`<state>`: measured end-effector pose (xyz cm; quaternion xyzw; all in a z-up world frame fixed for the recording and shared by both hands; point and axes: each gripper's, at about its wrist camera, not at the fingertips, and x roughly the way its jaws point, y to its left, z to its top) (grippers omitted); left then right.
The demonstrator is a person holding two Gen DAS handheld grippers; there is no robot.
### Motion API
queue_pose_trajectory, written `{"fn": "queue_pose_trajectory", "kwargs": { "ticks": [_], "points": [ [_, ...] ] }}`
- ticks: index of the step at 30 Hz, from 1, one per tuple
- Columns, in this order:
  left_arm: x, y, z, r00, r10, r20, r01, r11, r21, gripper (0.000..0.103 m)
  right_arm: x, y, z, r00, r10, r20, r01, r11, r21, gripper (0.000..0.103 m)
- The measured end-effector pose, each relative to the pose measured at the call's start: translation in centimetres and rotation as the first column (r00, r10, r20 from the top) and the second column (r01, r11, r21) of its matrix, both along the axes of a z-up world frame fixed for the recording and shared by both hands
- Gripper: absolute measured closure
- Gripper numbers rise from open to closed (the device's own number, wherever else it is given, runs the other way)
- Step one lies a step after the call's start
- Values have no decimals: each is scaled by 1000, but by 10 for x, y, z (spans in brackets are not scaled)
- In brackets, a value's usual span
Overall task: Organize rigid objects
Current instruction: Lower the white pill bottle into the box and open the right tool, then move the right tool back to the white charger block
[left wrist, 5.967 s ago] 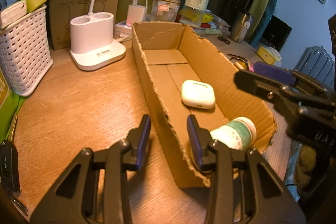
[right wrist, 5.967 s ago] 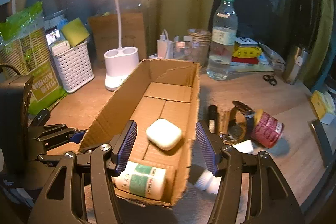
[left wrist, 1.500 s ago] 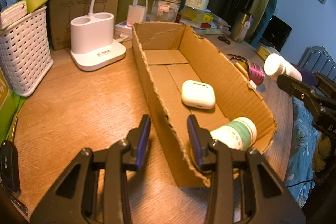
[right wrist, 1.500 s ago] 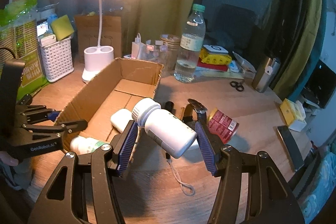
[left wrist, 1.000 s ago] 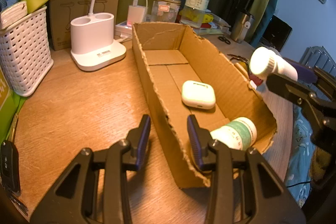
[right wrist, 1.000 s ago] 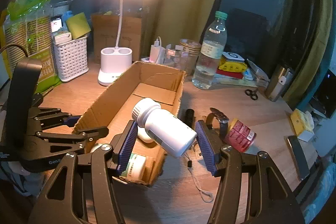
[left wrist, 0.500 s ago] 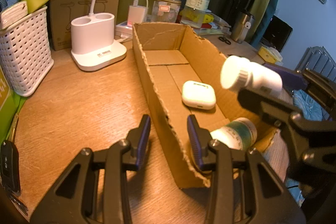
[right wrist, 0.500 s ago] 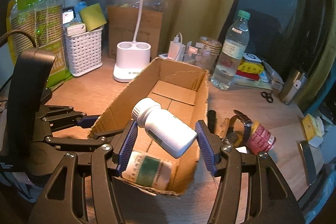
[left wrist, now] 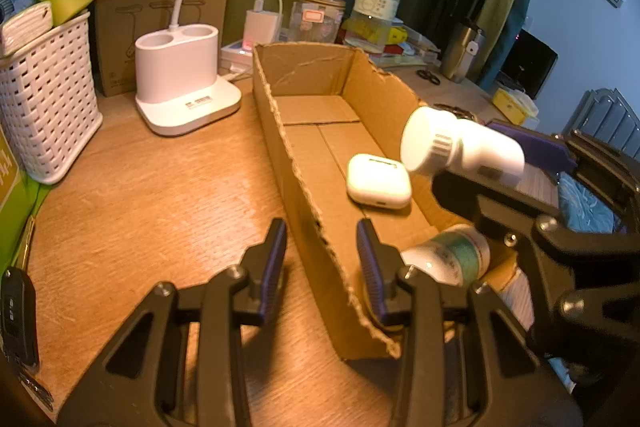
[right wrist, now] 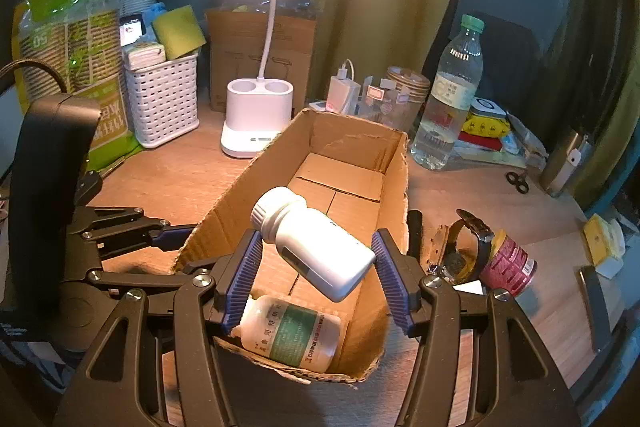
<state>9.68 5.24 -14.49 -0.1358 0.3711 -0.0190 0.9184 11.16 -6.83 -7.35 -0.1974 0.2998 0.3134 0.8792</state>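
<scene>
Right gripper [right wrist: 318, 269] clamped on white bottle [right wrist: 316, 243], cap tilted toward 10 o'clock, above near end of cardboard box [right wrist: 394, 187]. Only left wrist view shows white earbud case [left wrist: 378, 181] on box floor; green-label bottle [right wrist: 294, 333] lies at 6 o'clock. Left gripper [left wrist: 320, 261] fingers narrowed astride box wall, grip unclear

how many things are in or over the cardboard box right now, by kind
pill bottles: 2 — plain white bottle held over the box, green-label bottle lying inside
earbud cases: 1 — white case inside
total: 3
</scene>
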Motion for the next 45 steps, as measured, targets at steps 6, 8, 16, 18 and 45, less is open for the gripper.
{"fn": "queue_pose_trajectory", "kwargs": {
  "ticks": [6,8,16,18,45],
  "points": [
    [0,0,0,1000,0,0,0,1000,0,65,6,-6,-3,999,-19,-28,20,1000,17,43],
    [0,0,0,1000,0,0,0,1000,0,65,8,-7,-5,999,-21,-44,22,1000,18,43],
    [1,1,0,1000,0,0,0,1000,-1,65,11,-9,-11,996,-25,-82,26,999,21,43],
    [2,2,0,1000,0,-2,0,1000,-1,65,11,-9,-11,996,-23,-84,25,999,23,42],
    [2,0,-1,1000,2,0,-2,1000,1,65,26,-53,5,990,-134,-45,137,988,72,37]
  ]
}}
